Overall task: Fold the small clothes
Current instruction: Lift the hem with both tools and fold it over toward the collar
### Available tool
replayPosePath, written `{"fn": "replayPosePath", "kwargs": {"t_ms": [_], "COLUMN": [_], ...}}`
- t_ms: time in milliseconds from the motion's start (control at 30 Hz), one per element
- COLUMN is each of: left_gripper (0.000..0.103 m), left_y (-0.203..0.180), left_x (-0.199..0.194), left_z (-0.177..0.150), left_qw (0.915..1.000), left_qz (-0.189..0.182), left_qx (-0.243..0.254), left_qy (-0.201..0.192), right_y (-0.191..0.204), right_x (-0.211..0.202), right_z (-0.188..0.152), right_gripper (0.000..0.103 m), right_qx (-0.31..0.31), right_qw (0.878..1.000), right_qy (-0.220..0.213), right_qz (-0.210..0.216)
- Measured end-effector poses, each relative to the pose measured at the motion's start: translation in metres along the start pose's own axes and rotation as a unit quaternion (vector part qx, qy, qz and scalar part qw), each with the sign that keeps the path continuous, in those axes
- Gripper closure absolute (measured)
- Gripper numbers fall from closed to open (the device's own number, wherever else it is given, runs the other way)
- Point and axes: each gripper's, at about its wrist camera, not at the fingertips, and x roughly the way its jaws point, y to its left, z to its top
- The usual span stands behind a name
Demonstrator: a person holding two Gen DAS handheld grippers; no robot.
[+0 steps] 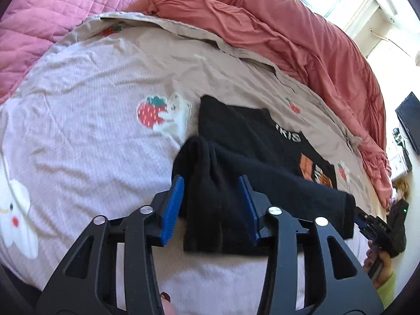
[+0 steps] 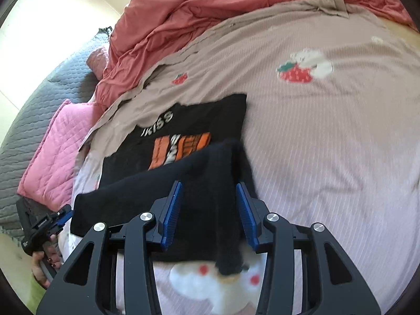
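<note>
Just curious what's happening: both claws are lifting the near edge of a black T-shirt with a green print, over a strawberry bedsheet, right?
Nearly. The print is orange, not green, as the right wrist view shows. The rest holds: both claws lift the black T-shirt over the strawberry sheet.

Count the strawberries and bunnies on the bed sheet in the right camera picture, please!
Strawberries: 2, a small one and a big one.
Bunnies: 2, one by the big strawberry and one under the black shirt.
Total: 4.

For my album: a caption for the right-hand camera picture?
Right gripper lifting the black T-shirt's edge over a strawberry-print bedsheet.
</note>
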Motion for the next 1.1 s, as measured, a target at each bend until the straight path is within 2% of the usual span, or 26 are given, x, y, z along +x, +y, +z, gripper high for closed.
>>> {"fn": "replayPosePath", "kwargs": {"t_ms": [100, 167, 267, 400, 433, 467, 500, 533, 600, 633, 867, 967, 1100], "left_gripper": [0.057, 0.057, 0.057, 0.057, 0.061, 0.070, 0.092, 0.098, 0.101, 0.101, 0.101, 0.101, 0.101], "left_y": [-0.001, 0.000, 0.004, 0.002, 0.001, -0.001, -0.002, -0.003, -0.005, -0.006, -0.021, -0.021, -0.019], "left_x": [0.000, 0.006, 0.019, 0.029, 0.030, 0.033, 0.035, 0.036, 0.035, 0.033, 0.015, 0.021, 0.039], "left_z": [-0.017, -0.028, -0.038, -0.040, -0.040, -0.039, -0.039, -0.038, -0.035, -0.033, 0.005, 0.026, 0.049], "left_qw": [0.9997, 0.9992, 0.9984, 0.9982, 0.9981, 0.9979, 0.9976, 0.9975, 0.9974, 0.9975, 0.9989, 0.9990, 0.9997], "left_qz": [-0.009, -0.006, 0.000, -0.002, -0.004, -0.003, 0.005, 0.010, 0.002, -0.002, -0.039, -0.041, -0.022], "left_qx": [0.007, 0.011, 0.000, -0.001, -0.001, -0.001, 0.000, 0.001, -0.002, -0.002, -0.003, -0.013, -0.013], "left_qy": [0.021, 0.038, 0.056, 0.060, 0.061, 0.064, 0.069, 0.070, 0.072, 0.070, 0.027, 0.010, 0.001], "right_y": [0.010, 0.014, 0.009, 0.004, 0.005, 0.006, 0.007, 0.008, 0.008, 0.008, 0.002, 0.001, 0.005], "right_x": [-0.001, -0.001, 0.002, 0.020, 0.022, 0.023, 0.024, 0.025, 0.026, 0.025, 0.008, 0.005, 0.009], "right_z": [-0.016, -0.022, -0.023, -0.026, -0.026, -0.026, -0.026, -0.026, -0.025, -0.023, 0.003, 0.018, 0.038], "right_gripper": [0.061, 0.061, 0.061, 0.063, 0.066, 0.070, 0.072, 0.076, 0.086, 0.090, 0.093, 0.093, 0.093], "right_qx": [-0.026, -0.036, -0.030, -0.027, -0.030, -0.034, -0.036, -0.039, -0.041, -0.041, -0.011, -0.014, -0.033], "right_qw": [0.999, 0.998, 0.998, 0.997, 0.996, 0.996, 0.996, 0.996, 0.996, 0.997, 0.999, 0.998, 0.996], "right_qy": [0.014, 0.016, 0.022, 0.057, 0.059, 0.061, 0.063, 0.065, 0.065, 0.062, 0.002, -0.023, -0.051], "right_qz": [-0.033, -0.054, -0.054, -0.054, -0.052, -0.049, -0.046, -0.043, -0.034, -0.028, 0.043, 0.062, 0.064]}}
